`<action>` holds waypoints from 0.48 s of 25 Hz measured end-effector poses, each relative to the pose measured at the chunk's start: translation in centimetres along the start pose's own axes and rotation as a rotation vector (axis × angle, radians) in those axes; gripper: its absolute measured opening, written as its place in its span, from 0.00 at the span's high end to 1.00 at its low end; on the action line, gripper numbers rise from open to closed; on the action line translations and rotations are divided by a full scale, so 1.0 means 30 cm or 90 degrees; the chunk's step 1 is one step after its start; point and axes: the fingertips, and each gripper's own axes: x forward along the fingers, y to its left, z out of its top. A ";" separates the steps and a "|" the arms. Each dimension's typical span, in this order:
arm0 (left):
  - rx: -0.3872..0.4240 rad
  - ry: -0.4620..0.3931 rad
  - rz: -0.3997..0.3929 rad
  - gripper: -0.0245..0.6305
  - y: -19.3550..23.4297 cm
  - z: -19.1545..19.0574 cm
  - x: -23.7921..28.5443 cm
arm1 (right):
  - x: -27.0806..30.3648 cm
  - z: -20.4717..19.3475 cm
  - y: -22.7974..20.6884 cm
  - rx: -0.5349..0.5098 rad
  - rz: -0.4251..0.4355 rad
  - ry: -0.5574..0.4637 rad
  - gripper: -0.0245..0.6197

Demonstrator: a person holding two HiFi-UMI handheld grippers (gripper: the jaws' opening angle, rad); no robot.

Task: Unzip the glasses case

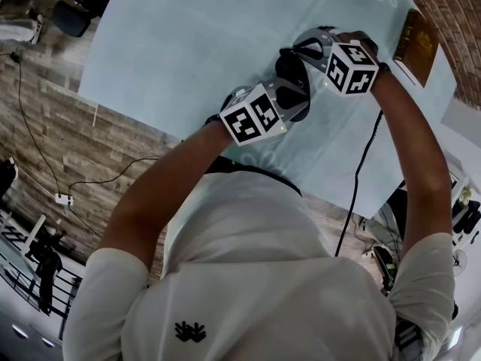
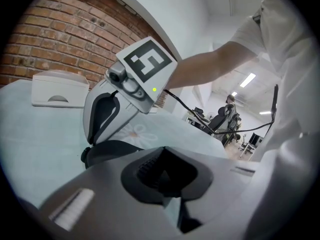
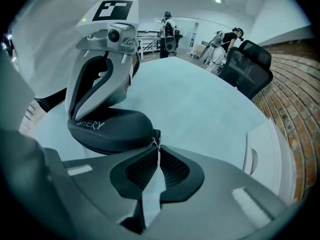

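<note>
Glasses case (image 3: 110,129) is lying flat on the tabletop (image 3: 200,104) between the two grippers, black shell, lid down. The seam looks fully closed as far as I can see, with no gap showing along the visible edge. Zipper pull (image 3: 155,145) sits at the end facing the right gripper (image 3: 157,151), whose jaws are pinched tight on it with the small metal tab nipped at the very tips. Left gripper (image 2: 163,151) has its jaws drawn together and nothing visible between them. It's planted tips-down on top of the case at the far end, apparently pinning it. So the hold-down and the grab on the pull look done, but the actual unzip hasn't started and the full run of zipper around the shell is still to go. I'd expect the pull to be dragged round the curve while the left keeps the case from sliding. Elsewhere there's a white box (image 2: 59,88) near the brick wall and a brown book (image 1: 418,42) at the tabletop edge, both well apart from the action.
</note>
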 end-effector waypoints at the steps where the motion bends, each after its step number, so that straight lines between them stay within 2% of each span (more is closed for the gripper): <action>1: 0.000 0.000 0.000 0.88 0.001 0.000 0.000 | 0.001 0.001 -0.003 -0.004 -0.002 0.001 0.94; 4: 0.006 0.002 0.004 0.88 0.000 0.001 0.002 | 0.000 0.003 -0.025 0.009 -0.025 -0.005 0.92; 12: 0.036 0.011 0.046 0.88 -0.003 0.005 0.003 | -0.060 -0.075 -0.076 0.128 -0.134 -0.006 0.93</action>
